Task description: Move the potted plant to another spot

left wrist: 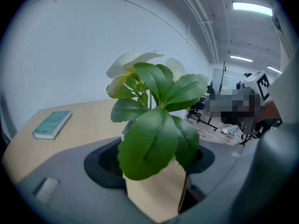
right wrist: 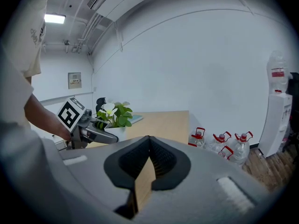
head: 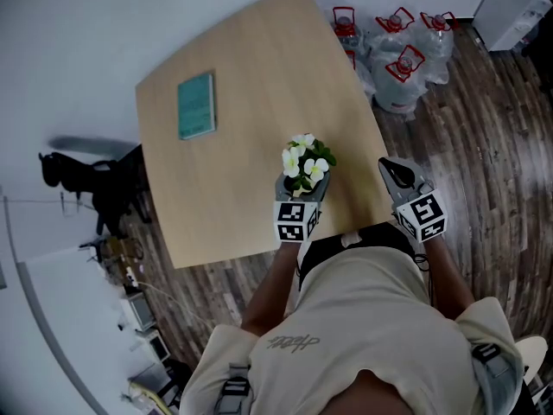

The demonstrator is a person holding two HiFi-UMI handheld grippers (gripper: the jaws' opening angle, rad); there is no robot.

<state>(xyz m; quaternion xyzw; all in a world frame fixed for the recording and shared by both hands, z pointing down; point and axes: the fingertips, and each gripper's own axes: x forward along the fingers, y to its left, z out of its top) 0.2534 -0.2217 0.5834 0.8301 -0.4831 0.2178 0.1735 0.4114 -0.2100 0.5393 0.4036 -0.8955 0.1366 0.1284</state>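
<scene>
The potted plant (head: pixel 304 161), green leaves and white flowers in a small white pot, sits between the jaws of my left gripper (head: pixel 301 185) over the near part of the wooden table (head: pixel 251 67). In the left gripper view its leaves (left wrist: pixel 152 139) fill the gap between the pads. The right gripper view shows the plant (right wrist: pixel 115 114) held by the left gripper (right wrist: pixel 100 134). My right gripper (head: pixel 394 170) hovers at the table's right edge, its jaws shut with nothing in them (right wrist: pixel 148 141).
A teal book (head: pixel 196 105) lies on the far left of the table (left wrist: pixel 52 124). Several large water bottles (head: pixel 399 54) stand on the wood floor to the right, near a water dispenser (right wrist: pixel 276 120). Black office chairs (head: pixel 91 175) stand to the left.
</scene>
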